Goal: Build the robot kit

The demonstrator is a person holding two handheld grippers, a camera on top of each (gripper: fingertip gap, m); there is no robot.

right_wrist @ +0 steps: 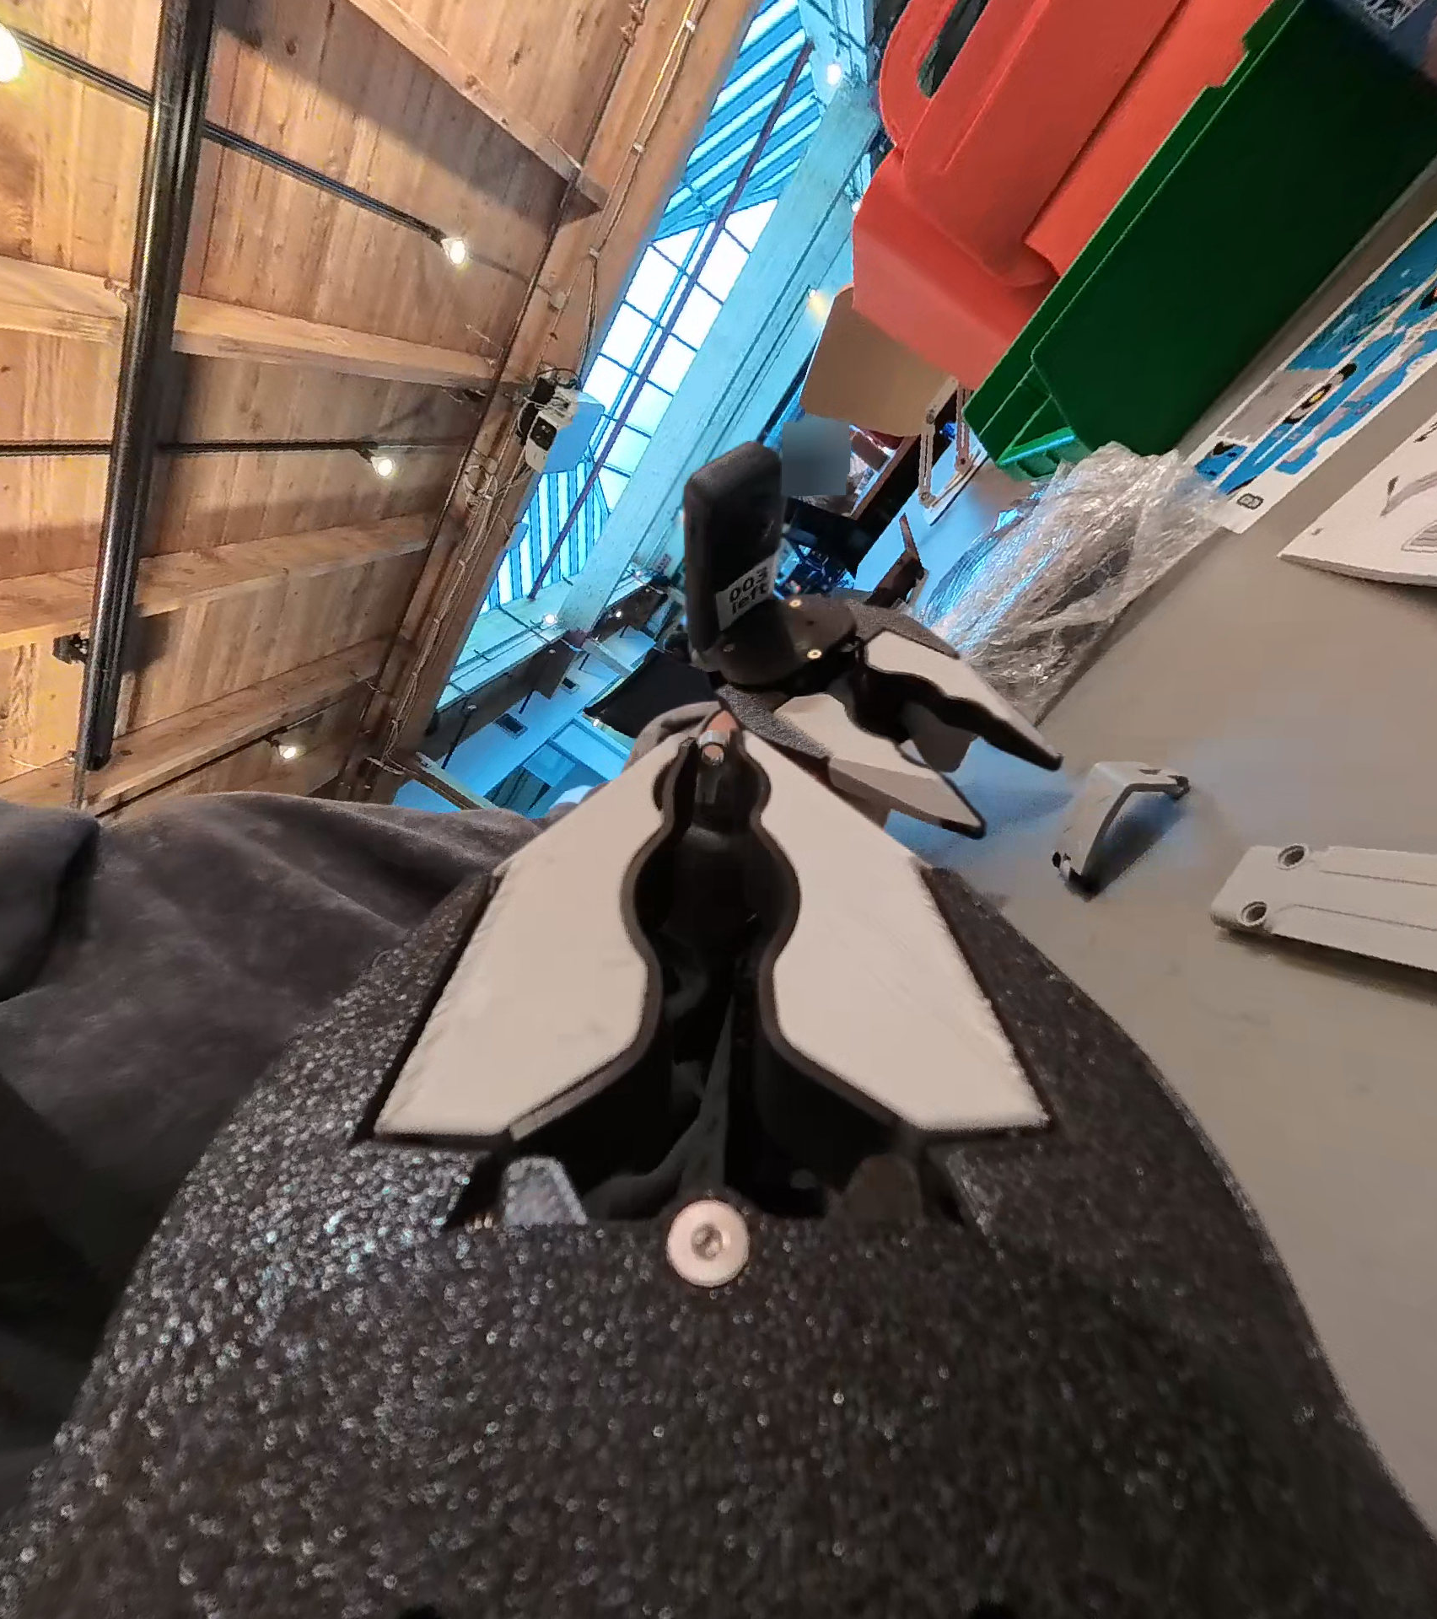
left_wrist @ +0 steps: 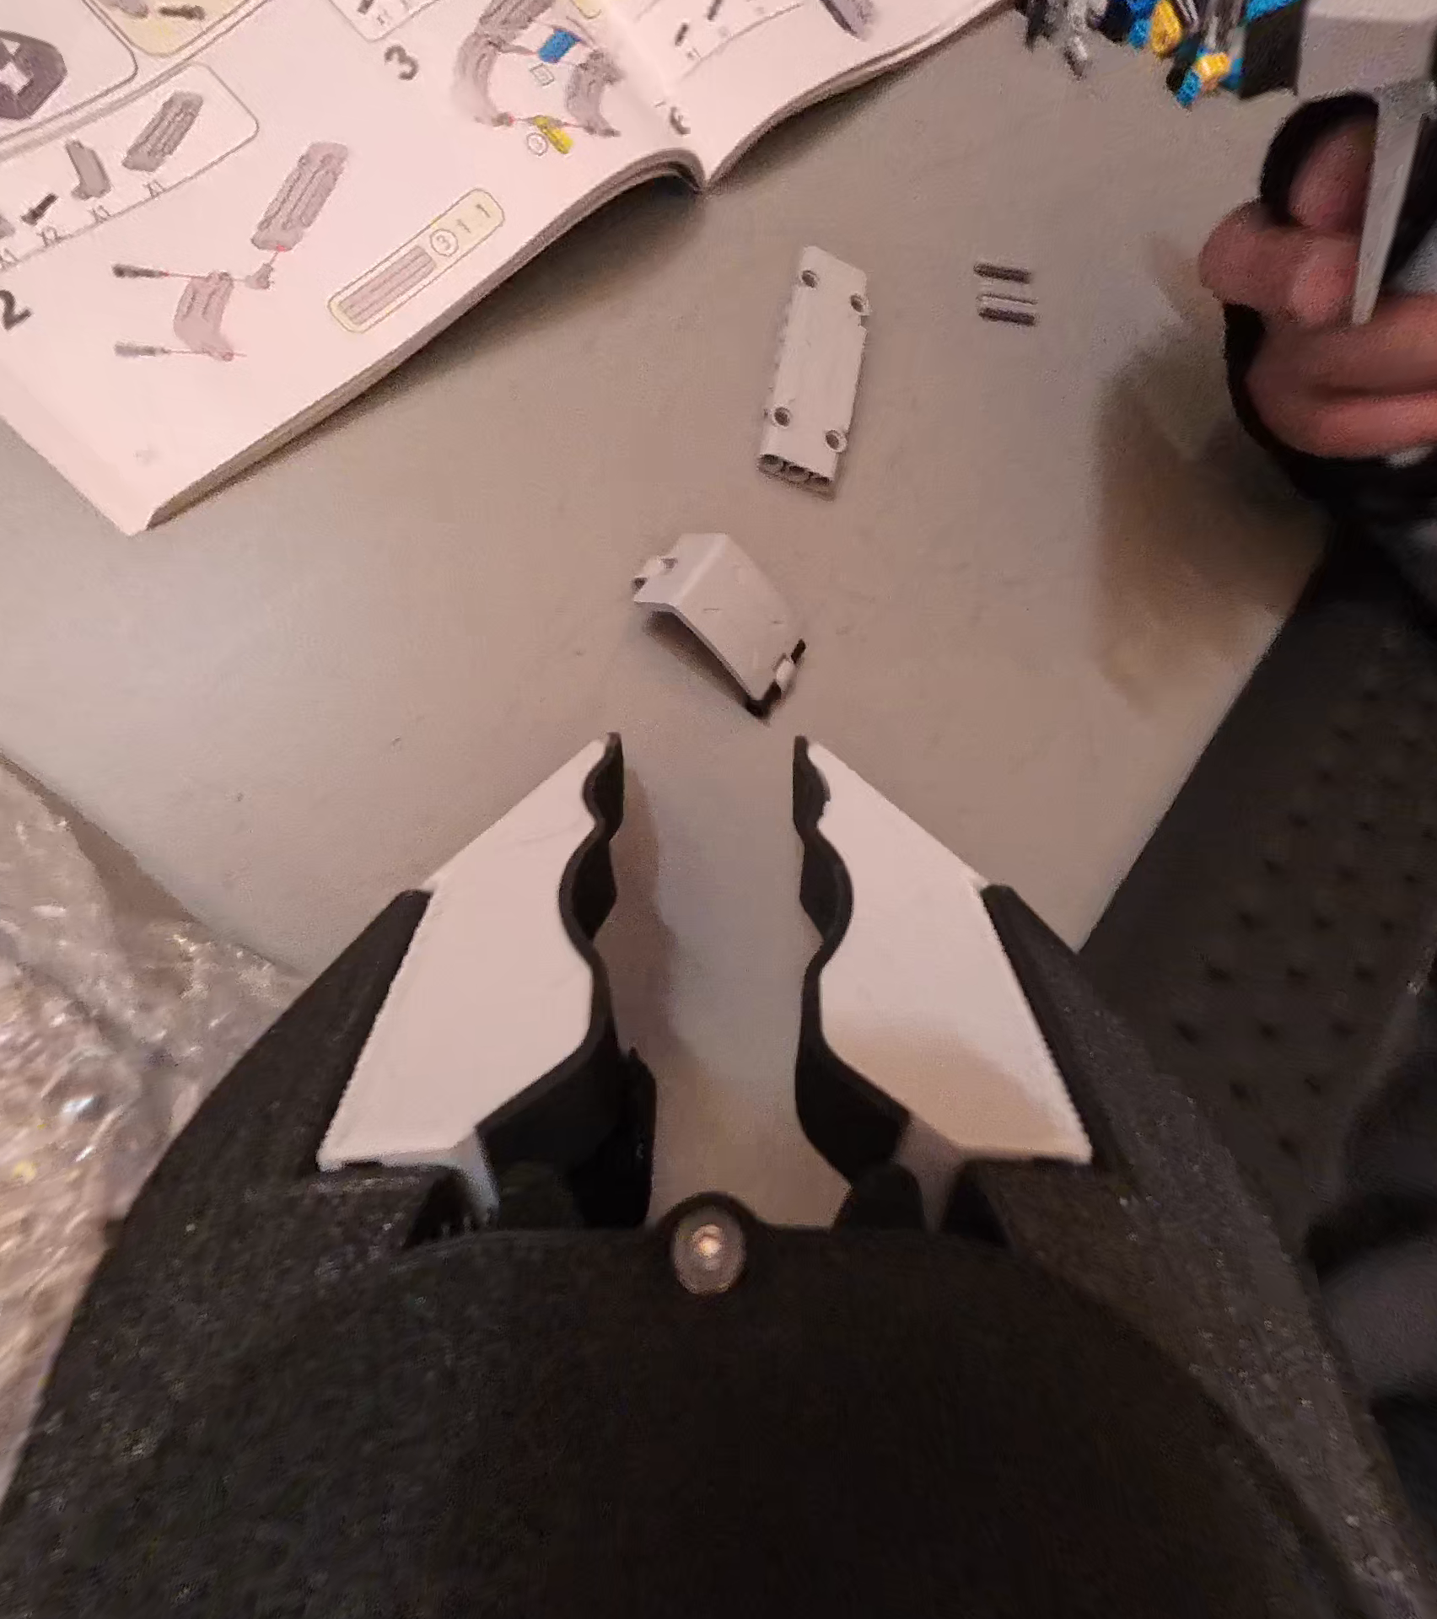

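While the left tongs [left_wrist: 706, 745] hang low over the grey counter [left_wrist: 435, 631], we see their jaws spread wide with nothing between them. The nearest thing is a curved grey panel [left_wrist: 719, 618]. It lies on the counter just ahead of the tips, roughly in line with the gap and not touching either jaw. Beyond it lies a long grey panel [left_wrist: 816, 368], with two black pins [left_wrist: 1002, 295] side by side near its far end. An open booklet [left_wrist: 259, 219] sits well to the left and bubble wrap [left_wrist: 14, 1007] lies at the near left edge. The right tongs [right_wrist: 711, 745] are held by a hand [left_wrist: 1355, 350] clear of the counter and tilted upward. Their tips are drawn together around a small pale stub, though we cannot tell whether it is truly pinched. Green bins [right_wrist: 1179, 307] and an orange box [right_wrist: 1004, 175] stand at the back.
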